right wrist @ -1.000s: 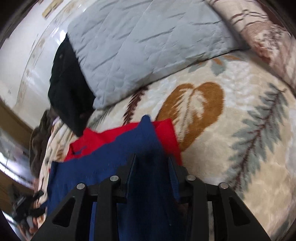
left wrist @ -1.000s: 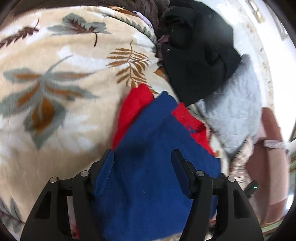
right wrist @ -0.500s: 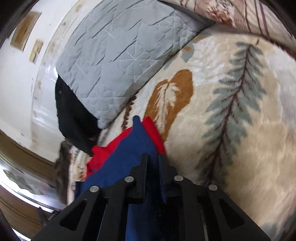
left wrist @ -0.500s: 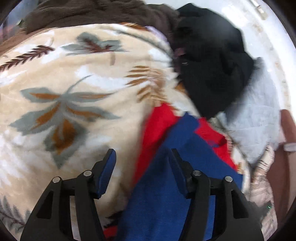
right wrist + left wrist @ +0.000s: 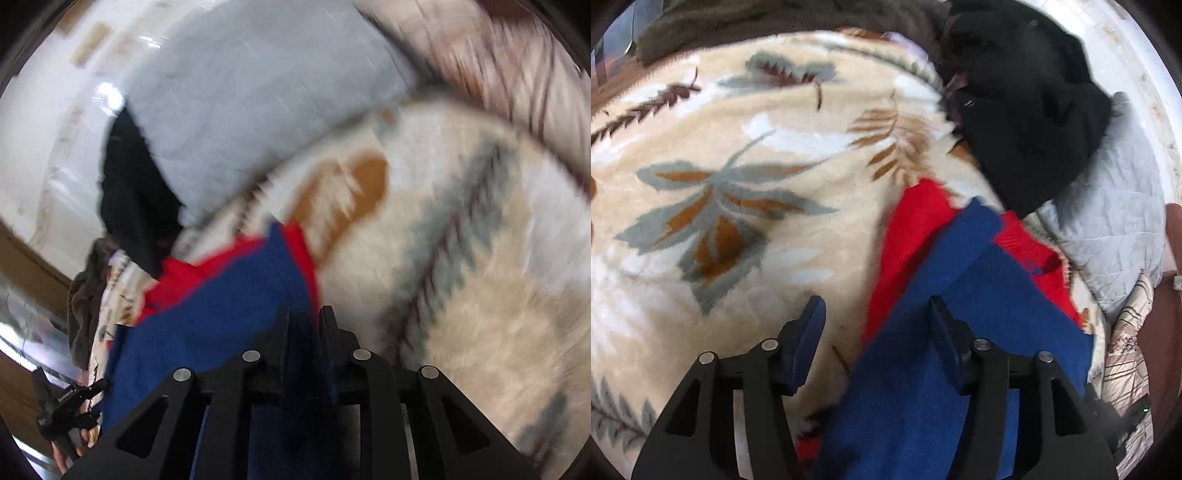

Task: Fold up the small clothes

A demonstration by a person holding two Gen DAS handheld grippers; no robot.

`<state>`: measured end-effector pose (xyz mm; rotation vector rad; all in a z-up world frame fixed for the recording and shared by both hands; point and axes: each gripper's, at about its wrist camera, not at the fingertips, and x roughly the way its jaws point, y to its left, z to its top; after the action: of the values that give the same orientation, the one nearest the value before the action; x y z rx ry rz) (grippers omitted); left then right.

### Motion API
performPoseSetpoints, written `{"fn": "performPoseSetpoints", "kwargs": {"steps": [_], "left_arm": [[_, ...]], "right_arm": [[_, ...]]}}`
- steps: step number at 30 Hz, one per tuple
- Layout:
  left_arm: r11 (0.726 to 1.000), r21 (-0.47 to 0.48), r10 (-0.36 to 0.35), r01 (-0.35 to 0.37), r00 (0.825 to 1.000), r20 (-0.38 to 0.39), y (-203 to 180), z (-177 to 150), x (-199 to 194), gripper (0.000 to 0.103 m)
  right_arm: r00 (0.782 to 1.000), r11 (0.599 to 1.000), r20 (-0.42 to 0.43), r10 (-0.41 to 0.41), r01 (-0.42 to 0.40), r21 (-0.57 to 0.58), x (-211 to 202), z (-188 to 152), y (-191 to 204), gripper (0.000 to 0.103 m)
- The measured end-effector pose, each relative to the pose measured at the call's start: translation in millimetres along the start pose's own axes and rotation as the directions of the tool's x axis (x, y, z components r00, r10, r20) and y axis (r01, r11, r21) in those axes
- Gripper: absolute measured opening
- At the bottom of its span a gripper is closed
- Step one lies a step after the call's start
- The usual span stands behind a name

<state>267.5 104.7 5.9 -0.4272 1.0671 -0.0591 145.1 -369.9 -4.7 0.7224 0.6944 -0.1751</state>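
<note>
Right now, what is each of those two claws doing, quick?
Left gripper: jaws closing, pads not pressing the blue cloth.
Right gripper: shut on the blue cloth.

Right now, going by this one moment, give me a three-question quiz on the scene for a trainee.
1. True or false: the right gripper is clamped on the blue cloth.
2. Which garment lies directly under the blue cloth? A) the black garment B) the red garment C) the grey quilted pillow
3. Fill in: the clothes lie on a cream blanket printed with ____.

Key
1. True. Its jaws stand narrow with blue fabric pinched between them.
2. B. Red shows past the blue cloth's edges in both views.
3. Leaves. Grey-green and brown ones.

The left gripper is closing; only the blue cloth's edge lies between its jaws, unpressed.
</note>
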Motion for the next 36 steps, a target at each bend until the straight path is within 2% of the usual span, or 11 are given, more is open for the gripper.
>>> {"fn": "performPoseSetpoints", "kwargs": {"steps": [2, 3, 4, 7, 10, 13, 18, 23, 26, 31, 36], "left_arm": [[0.998, 0.049, -0.029, 0.028, 0.999, 0.031, -14, -9, -12, 0.057], [0.996, 0.084, -0.039, 0.037, 0.999, 0.026, -23, -14, -15, 0.061], [0.993, 0.109, -0.038, 0.037, 0.999, 0.013, -28, -18, -14, 0.063], [0.985, 0.170, 0.029, -0.022, 0.999, -0.034, -38, -33, 6, 0.063], [0.949, 0.281, 0.144, -0.142, 0.989, 0.011, -51, -43, 11, 0.063], [0.945, 0.297, 0.138, -0.138, 0.990, 0.020, -53, -48, 6, 0.063], [0.955, 0.273, 0.119, -0.119, 0.993, 0.019, -50, -51, 0, 0.063], [0.931, 0.321, 0.154, -0.175, 0.984, 0.092, -58, -67, -12, 0.063], [0.907, 0.366, 0.188, -0.210, 0.978, 0.094, -58, -75, -8, 0.064], [0.936, 0.310, 0.155, -0.165, 0.986, 0.057, -46, -70, -9, 0.067], [0.931, 0.312, 0.180, -0.191, 0.982, 0.064, -47, -73, -7, 0.074]], "right_arm": [[0.998, 0.997, 0.051, 0.041, -0.038, -0.061, -15, -2, 16, 0.025], [0.998, 0.996, 0.043, 0.050, -0.047, -0.077, -14, -5, 22, 0.032], [0.998, 0.995, 0.024, 0.049, -0.047, -0.088, -12, -9, 25, 0.033], [0.990, 0.987, -0.120, -0.073, 0.055, -0.149, 24, -25, 31, 0.033], [0.982, 0.960, -0.088, -0.166, 0.140, -0.244, 23, -32, 45, 0.032], [0.979, 0.947, -0.083, -0.187, 0.157, -0.279, 9, -33, 61, 0.035], [0.964, 0.932, -0.088, -0.251, 0.216, -0.292, -20, -54, 72, 0.064], [0.917, 0.854, -0.106, -0.385, 0.310, -0.417, 6, -75, 68, 0.063], [0.919, 0.835, -0.074, -0.388, 0.316, -0.450, 7, -80, 70, 0.064], [0.921, 0.823, -0.057, -0.385, 0.315, -0.472, 7, -81, 70, 0.064], [0.925, 0.828, -0.053, -0.375, 0.309, -0.467, 4, -80, 68, 0.064]]}}
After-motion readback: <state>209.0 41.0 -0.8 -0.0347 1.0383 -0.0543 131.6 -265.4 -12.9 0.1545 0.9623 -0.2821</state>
